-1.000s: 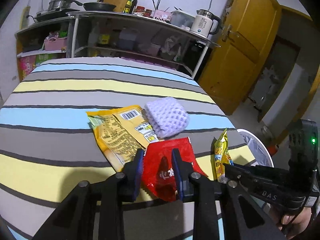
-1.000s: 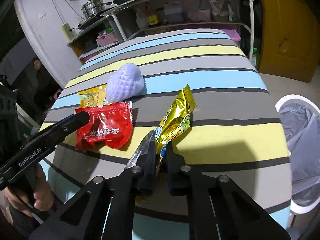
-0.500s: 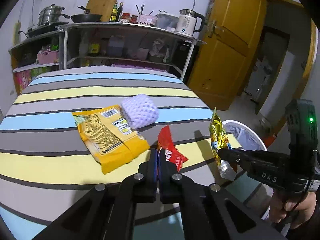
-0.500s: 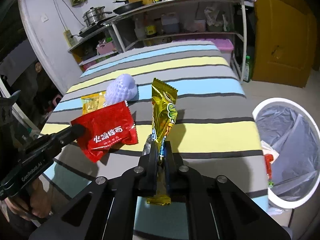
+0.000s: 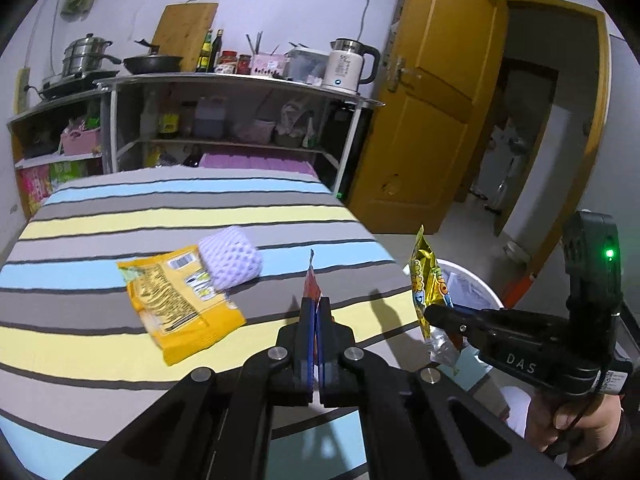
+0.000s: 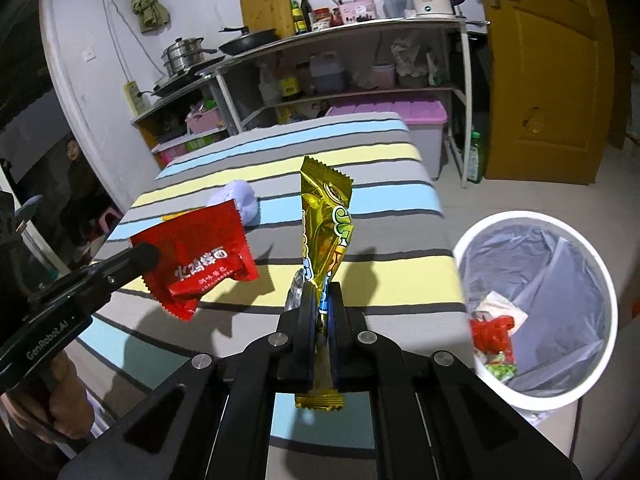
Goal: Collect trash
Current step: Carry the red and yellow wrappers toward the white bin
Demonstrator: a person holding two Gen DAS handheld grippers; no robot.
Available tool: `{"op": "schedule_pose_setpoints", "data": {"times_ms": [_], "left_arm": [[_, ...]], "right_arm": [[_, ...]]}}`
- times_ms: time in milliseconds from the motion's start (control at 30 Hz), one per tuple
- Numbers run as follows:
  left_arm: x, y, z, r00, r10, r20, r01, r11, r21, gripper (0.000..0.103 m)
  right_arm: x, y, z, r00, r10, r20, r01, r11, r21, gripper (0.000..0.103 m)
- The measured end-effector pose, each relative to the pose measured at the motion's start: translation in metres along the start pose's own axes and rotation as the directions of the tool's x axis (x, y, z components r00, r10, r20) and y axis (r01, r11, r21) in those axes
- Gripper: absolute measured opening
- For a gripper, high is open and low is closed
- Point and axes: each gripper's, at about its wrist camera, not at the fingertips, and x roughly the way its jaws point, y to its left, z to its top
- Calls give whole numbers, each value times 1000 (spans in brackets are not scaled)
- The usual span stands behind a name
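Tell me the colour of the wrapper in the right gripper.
Gold wrapper, with green and blue print; clearest in the right wrist view.

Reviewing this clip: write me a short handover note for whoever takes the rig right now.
Left gripper: shut on the red wrapper, lifted off the table.
Right gripper: shut on the gold wrapper, also lifted.
Bin: on the floor beside the striped table, with some trash already inside.
Left: drop both wrappers in the bin, then collect the yellow packet and the purple foam net lying on the table.
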Motion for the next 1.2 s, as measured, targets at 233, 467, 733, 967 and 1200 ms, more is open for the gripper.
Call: {"op": "schedule_pose_setpoints", "data": {"times_ms": [233,467,733,967,1200], "left_arm": [[8,-27,12,999,-39,7,39,999,34,0],[21,-60,20,996,-89,1,88,993,77,0],[45,-98,23,991,-133,-33,136,985,110,0],[65,-127,24,985,-160,-68,168,975,148,0],[88,-155,22,976,-188,-106,204,964,172,0]], "right_arm": [[-15,-21,0,999,-31,27,31,999,31,5],[-27,-46,-1,997,-66,41,63,996,68,5],[-41,-81,-7,993,-106,53,98,987,127,5],[-48,-116,-13,989,-138,53,126,974,189,5],[-53,-147,-18,985,-170,41,155,958,240,5]]}}
